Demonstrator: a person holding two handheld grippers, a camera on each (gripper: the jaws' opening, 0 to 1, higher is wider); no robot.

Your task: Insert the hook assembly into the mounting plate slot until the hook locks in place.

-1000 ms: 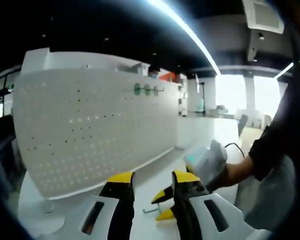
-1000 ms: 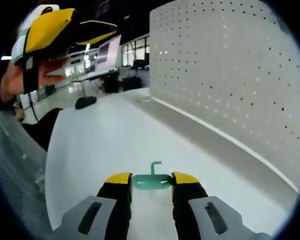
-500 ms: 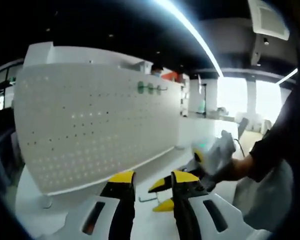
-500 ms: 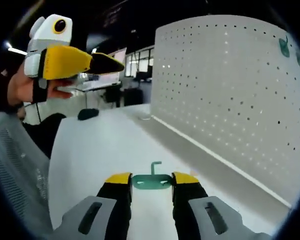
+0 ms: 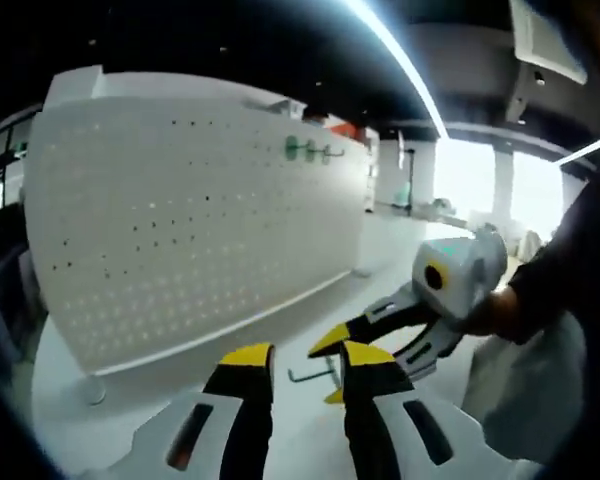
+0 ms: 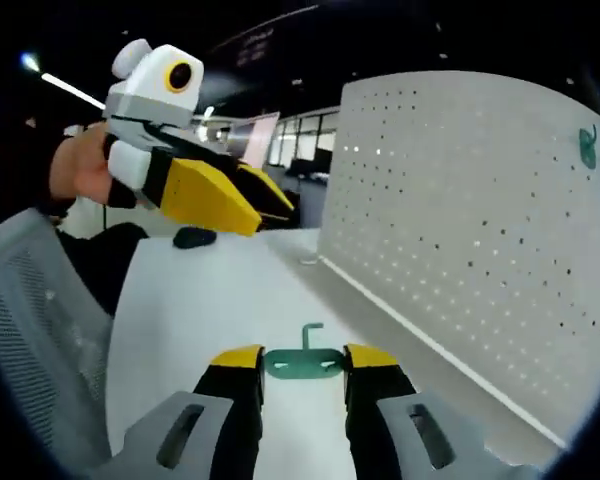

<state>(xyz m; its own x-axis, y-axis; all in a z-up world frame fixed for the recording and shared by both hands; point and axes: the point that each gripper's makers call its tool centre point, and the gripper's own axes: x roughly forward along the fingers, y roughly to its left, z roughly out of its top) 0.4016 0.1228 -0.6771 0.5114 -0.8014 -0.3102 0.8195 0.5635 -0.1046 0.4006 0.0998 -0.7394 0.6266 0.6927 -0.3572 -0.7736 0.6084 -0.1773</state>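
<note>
My right gripper is shut on a green hook assembly, whose thin metal hook sticks up ahead of the jaws over the white table. The white perforated mounting plate stands upright to its right. In the left gripper view the same plate fills the left side, with green hooks hanging near its top. My left gripper stands open with nothing between its jaws. Just beyond it the right gripper comes in from the right with the hook's wire showing. The left gripper hovers at upper left.
A person's hand holds the left gripper, and a dark sleeve is behind the right one. A grey mesh chair stands at the table's left edge. A small dark object lies at the table's far end.
The two grippers have drawn closer together. In the right gripper view the left gripper has come lower and nearer. The hook stays gripped in the right jaws.
</note>
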